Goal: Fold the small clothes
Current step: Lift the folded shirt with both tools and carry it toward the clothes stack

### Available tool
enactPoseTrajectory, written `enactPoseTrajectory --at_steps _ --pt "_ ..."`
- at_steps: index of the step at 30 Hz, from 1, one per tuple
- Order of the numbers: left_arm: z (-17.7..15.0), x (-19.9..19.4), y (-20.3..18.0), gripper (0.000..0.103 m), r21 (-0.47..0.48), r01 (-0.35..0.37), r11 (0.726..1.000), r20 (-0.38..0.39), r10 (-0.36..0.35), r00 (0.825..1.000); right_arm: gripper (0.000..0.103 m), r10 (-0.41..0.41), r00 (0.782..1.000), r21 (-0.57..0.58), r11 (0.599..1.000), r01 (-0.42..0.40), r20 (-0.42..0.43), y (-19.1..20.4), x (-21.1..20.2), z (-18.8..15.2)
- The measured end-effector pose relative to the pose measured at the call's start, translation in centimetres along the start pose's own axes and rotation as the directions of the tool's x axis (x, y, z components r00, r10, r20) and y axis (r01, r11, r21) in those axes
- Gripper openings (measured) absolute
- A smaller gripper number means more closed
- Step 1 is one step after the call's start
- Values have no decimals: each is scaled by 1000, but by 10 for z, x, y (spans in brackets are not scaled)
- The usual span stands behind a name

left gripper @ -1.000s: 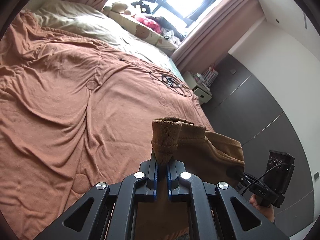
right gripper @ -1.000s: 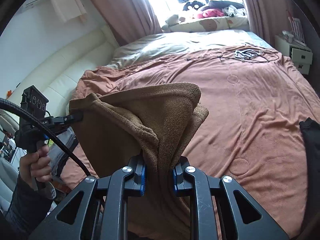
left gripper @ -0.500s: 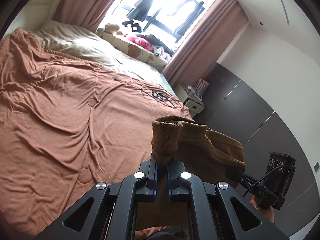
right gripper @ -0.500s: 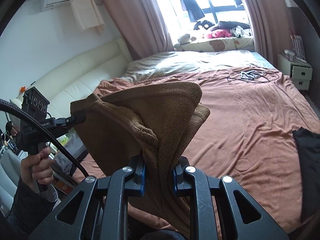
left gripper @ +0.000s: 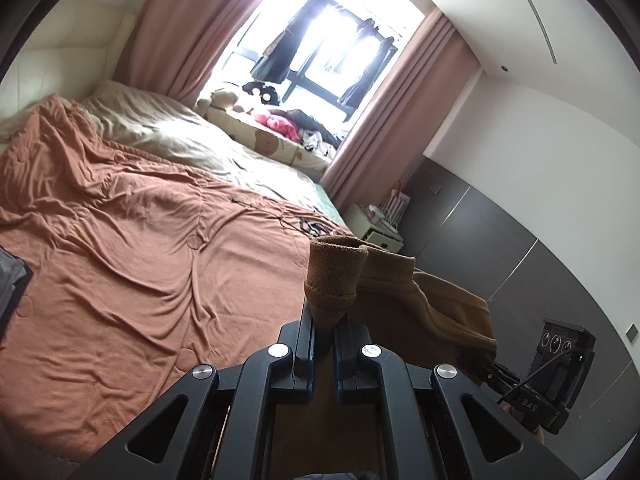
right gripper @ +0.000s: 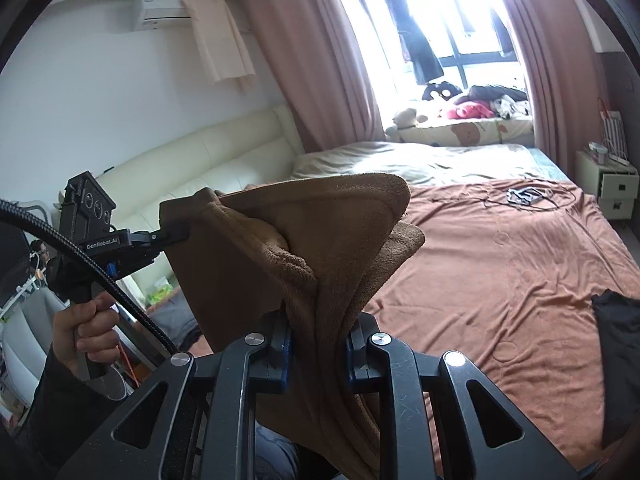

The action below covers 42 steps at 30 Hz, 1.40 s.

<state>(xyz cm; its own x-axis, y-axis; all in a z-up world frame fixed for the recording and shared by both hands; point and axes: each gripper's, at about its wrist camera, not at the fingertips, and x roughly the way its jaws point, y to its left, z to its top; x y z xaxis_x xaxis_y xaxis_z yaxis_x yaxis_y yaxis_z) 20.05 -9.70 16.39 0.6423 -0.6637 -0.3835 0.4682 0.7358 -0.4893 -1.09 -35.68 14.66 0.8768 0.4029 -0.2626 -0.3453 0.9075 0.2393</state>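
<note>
A small brown fleece garment (right gripper: 320,240) hangs in the air above the near edge of the bed, stretched between both grippers. My left gripper (left gripper: 325,322) is shut on one corner of the brown garment (left gripper: 336,276), which bunches above its fingers. My right gripper (right gripper: 318,334) is shut on the opposite corner, with folds falling over its jaws. In the right wrist view the left gripper (right gripper: 172,236) pinches the garment's far edge, held by a hand (right gripper: 86,332). In the left wrist view the right gripper (left gripper: 486,370) grips the garment's far corner.
The bed with a rust-brown cover (left gripper: 140,240) spreads below and ahead. A dark garment (right gripper: 618,356) lies on its right side; another dark cloth (left gripper: 12,280) lies at its left. Cables (right gripper: 528,196) rest on the far cover. A white nightstand (right gripper: 606,184) stands beside the bed.
Both grippers have risen and tilted upward with the brown garment, so the window and walls fill more of each view. Their hold on the garment is unchanged.
</note>
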Motion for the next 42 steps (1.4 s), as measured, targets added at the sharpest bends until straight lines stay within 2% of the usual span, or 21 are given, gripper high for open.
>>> enactPoseTrajectory --at_steps 9,16,22,31,42 --pt "2 -49 17 7 -4 -40 999 58 40 998 16 65 998 -22 998 -65 2 9 19 -7" --pt "2 -95 51 7 -34 -90 995 99 93 991 16 118 993 -69 990 -120 -31 29 52 3" --pt "8 -141 91 7 -65 -141 988 146 149 978 16 176 982 -114 976 -183 -75 53 92 16" --pt "21 -195 163 7 -118 -245 962 184 263 947 16 257 957 -156 948 -277 -137 82 177 42" --pt "54 -247 251 7 -170 -370 913 225 401 888 16 356 905 -187 897 -400 -231 122 291 59"
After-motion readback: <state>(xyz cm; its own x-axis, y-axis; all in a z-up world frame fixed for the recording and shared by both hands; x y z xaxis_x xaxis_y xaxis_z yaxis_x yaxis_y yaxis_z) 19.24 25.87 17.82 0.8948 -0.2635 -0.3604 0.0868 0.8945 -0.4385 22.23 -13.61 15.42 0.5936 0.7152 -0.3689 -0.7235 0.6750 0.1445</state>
